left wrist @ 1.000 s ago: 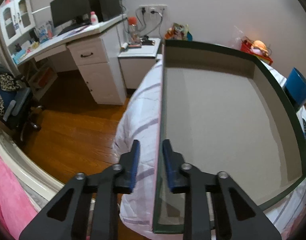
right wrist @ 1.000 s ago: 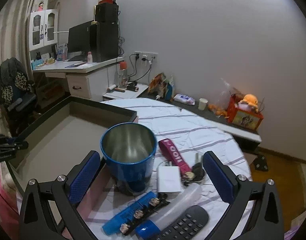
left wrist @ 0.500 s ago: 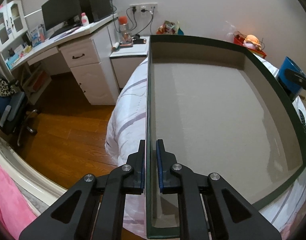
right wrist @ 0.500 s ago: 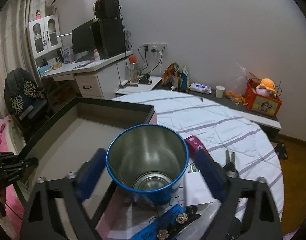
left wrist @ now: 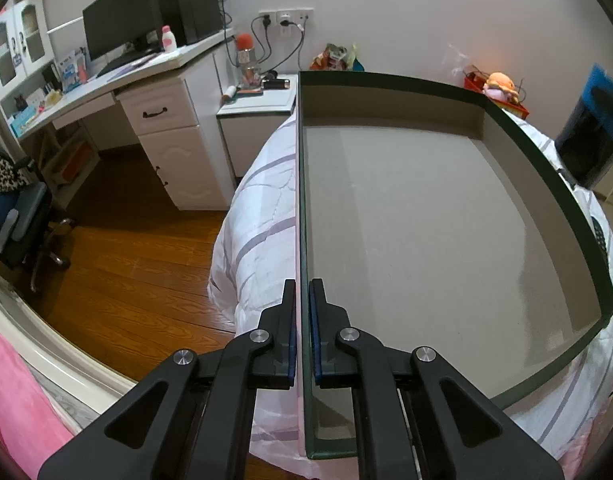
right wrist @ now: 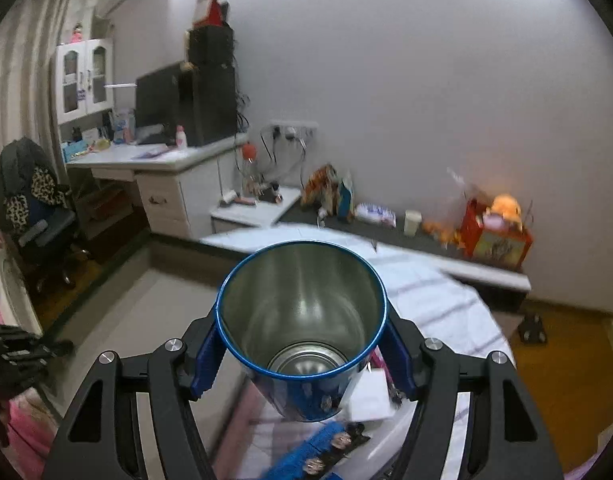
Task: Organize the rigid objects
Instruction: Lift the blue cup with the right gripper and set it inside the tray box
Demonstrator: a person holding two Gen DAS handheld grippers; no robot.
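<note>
Your two grippers each hold something over the bed (left wrist: 258,232).
Your left gripper (left wrist: 301,300) fingers pinch the tray (left wrist: 542,160) wall; your right gripper (right wrist: 302,344) fingers, having just been closing, clamp the blue cup (right wrist: 302,320) between them.

Left tool (left wrist: 301,292) clamped tight; right tool (right wrist: 302,354) just closed, gripping.

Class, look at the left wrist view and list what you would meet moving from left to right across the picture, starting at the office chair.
office chair → white desk drawers → nightstand → box's gripped wall → box floor → blue cup
</note>
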